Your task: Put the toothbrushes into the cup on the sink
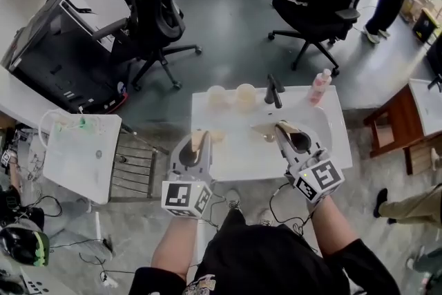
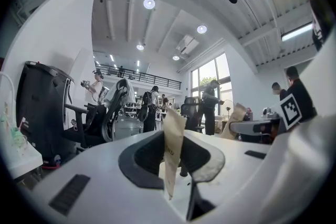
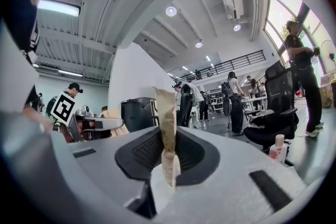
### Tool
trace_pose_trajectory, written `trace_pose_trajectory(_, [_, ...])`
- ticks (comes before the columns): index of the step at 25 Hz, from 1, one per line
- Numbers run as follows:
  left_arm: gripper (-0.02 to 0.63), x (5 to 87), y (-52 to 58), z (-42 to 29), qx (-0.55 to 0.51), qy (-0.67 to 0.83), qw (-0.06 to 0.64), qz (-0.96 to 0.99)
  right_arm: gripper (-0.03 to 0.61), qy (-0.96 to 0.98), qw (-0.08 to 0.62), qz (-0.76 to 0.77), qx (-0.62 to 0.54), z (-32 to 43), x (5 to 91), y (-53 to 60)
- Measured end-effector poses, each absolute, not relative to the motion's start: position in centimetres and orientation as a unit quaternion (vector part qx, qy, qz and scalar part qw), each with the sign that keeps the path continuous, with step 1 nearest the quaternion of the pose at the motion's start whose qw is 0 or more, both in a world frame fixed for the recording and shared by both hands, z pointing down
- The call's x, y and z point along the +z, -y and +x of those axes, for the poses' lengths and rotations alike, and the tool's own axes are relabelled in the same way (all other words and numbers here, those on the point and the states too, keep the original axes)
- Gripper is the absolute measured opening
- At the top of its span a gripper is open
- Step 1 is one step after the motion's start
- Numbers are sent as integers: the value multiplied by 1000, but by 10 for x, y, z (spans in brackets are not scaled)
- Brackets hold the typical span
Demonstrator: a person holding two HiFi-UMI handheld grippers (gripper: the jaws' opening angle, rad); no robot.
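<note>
head view: left gripper and right gripper each pinch 1 flat, tan, paper-wrapped toothbrush.

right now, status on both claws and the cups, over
Left claw shut on tan toothbrush. Right claw shut on second toothbrush. Two cups at sink's back, not reached. Faucet beside them.

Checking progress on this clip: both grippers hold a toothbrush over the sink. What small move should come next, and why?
Probably carry the left gripper forward to the nearer cup at the back of the sink. Its jaws are shut on a tan toothbrush, the right gripper likewise holds one, and both brushes are short of the two cups.
</note>
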State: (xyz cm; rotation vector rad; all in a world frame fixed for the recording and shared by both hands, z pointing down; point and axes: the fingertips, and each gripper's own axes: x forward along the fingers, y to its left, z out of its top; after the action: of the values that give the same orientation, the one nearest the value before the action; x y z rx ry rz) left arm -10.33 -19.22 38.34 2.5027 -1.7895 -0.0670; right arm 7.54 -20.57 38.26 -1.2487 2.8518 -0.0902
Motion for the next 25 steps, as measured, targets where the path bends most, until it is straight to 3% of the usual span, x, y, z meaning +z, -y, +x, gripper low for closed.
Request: trace_pose_trajectory(25, [67, 421, 357, -165, -67, 565, 46, 821, 64, -879, -17, -474, -50, 32, 413, 283])
